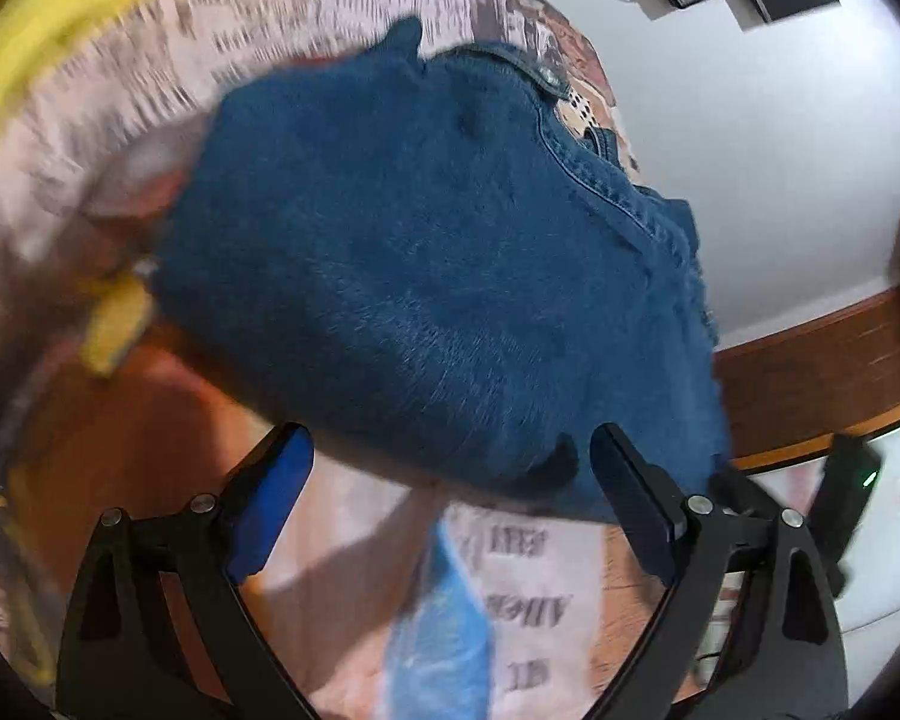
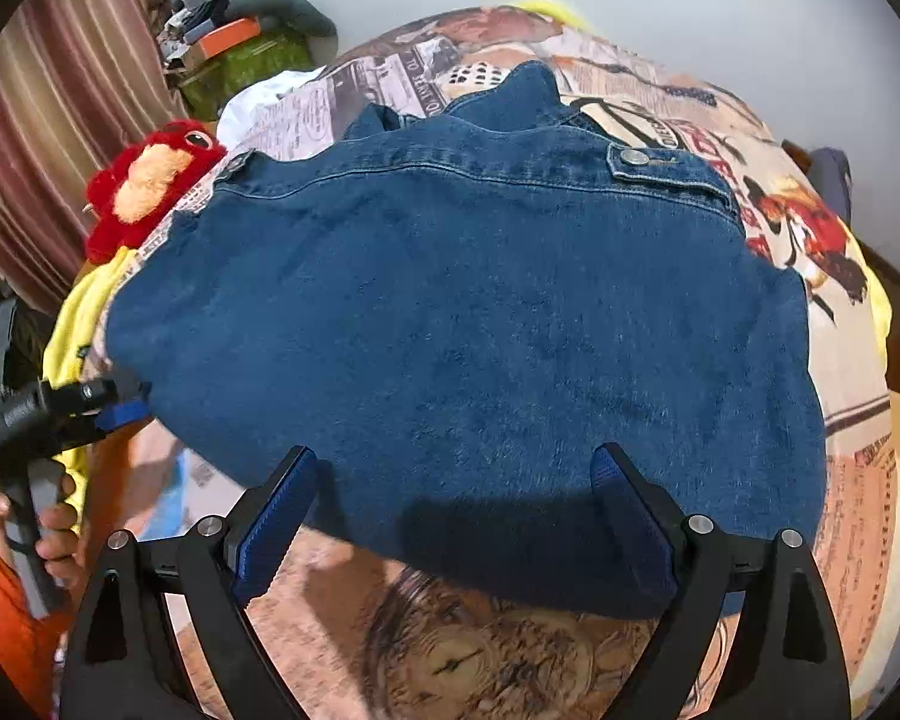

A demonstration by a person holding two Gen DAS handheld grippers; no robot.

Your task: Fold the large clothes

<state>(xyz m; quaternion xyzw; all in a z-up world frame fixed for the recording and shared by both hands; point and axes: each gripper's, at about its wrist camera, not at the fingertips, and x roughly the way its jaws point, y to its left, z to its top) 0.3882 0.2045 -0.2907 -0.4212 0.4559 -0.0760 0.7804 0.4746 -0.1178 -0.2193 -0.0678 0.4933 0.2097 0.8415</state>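
A folded blue denim jacket [image 2: 462, 324] lies on a bed covered by a newspaper-print sheet [image 2: 852, 438]. It also fills the middle of the left wrist view [image 1: 426, 276], which is blurred. My right gripper [image 2: 453, 516] is open, its fingers standing just above the jacket's near edge, holding nothing. My left gripper [image 1: 450, 498] is open at the jacket's near edge and empty. The left gripper also shows in the right wrist view [image 2: 114, 402], held in a hand at the jacket's left corner.
A red plush toy [image 2: 144, 186] and yellow cloth [image 2: 84, 324] lie at the bed's left side. A pile of items [image 2: 234, 30] stands at the back by a striped curtain [image 2: 48, 138]. A wooden bed frame [image 1: 822, 378] borders the bed on the right.
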